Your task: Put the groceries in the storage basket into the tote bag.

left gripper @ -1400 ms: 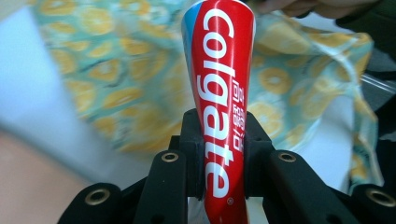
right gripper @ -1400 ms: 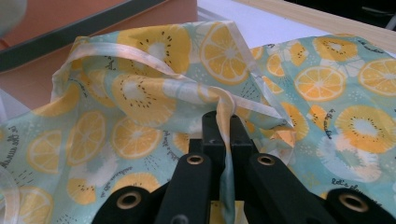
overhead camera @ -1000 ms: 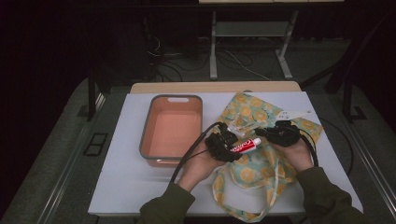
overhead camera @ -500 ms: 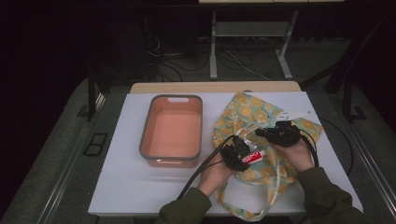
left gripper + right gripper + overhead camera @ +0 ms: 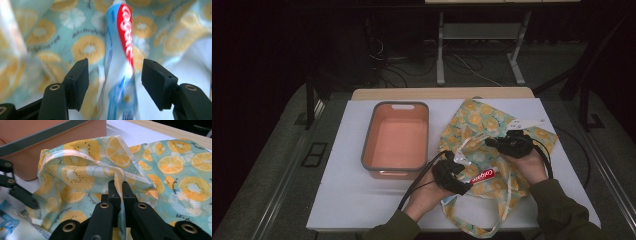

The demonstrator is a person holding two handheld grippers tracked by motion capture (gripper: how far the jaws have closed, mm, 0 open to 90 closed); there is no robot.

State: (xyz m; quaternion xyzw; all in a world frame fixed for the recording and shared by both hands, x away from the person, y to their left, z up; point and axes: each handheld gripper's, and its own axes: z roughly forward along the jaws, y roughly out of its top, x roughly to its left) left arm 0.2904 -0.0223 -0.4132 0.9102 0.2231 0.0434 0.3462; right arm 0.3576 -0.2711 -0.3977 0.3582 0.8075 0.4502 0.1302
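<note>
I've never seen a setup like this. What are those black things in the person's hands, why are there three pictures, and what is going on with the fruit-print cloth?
No robot here: a person holds a hand-operated two-jaw gripper in each hand. The high view looks down on the white table; the other two pictures come from cameras riding on each gripper.

On the table sit an empty orange bin and a fruit-print fabric bag.

The right gripper is pinched shut on the bag's edge, lifting its mouth open. The left gripper has its jaws open around a toothpaste tube, which lies over the bag. Whether the jaws touch the tube, I cannot tell.
</note>
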